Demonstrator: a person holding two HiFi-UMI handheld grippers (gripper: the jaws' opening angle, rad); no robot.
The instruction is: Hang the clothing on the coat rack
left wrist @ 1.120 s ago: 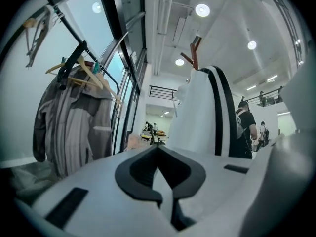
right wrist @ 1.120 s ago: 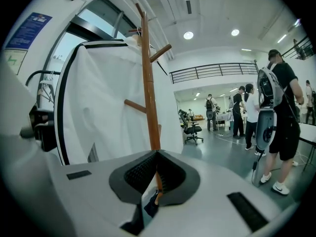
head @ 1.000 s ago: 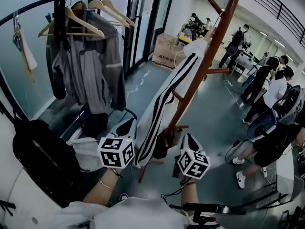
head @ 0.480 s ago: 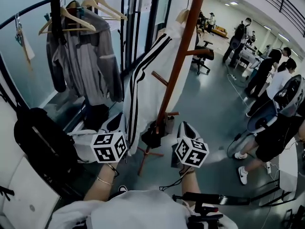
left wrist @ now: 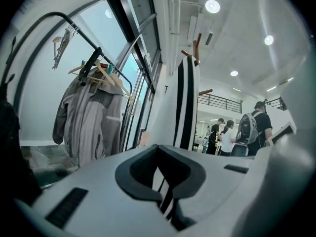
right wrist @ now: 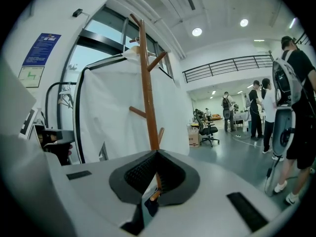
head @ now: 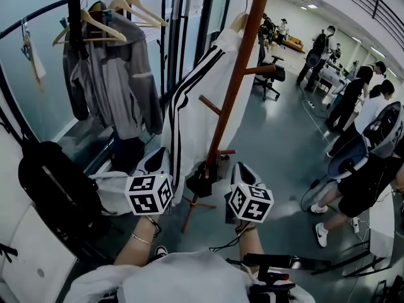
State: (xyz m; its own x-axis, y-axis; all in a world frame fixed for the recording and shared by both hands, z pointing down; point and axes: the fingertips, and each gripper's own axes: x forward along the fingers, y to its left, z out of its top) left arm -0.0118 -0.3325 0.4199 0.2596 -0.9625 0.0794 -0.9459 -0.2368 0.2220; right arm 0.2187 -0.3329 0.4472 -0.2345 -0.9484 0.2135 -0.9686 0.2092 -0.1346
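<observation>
Both grippers have shifted a little since a second ago; my left gripper [head: 157, 158] and right gripper [head: 240, 169] are closed on nothing. I see the striped jacket [head: 202, 100] hanging lengthwise from the coat rack's [head: 243, 62] top peg, ahead of and above the jaws, nearer my left.

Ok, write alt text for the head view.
A white black-striped garment hangs on a wooden coat rack. Below it, the left tool and right tool point toward the rack. A grey jacket hangs at left.
</observation>
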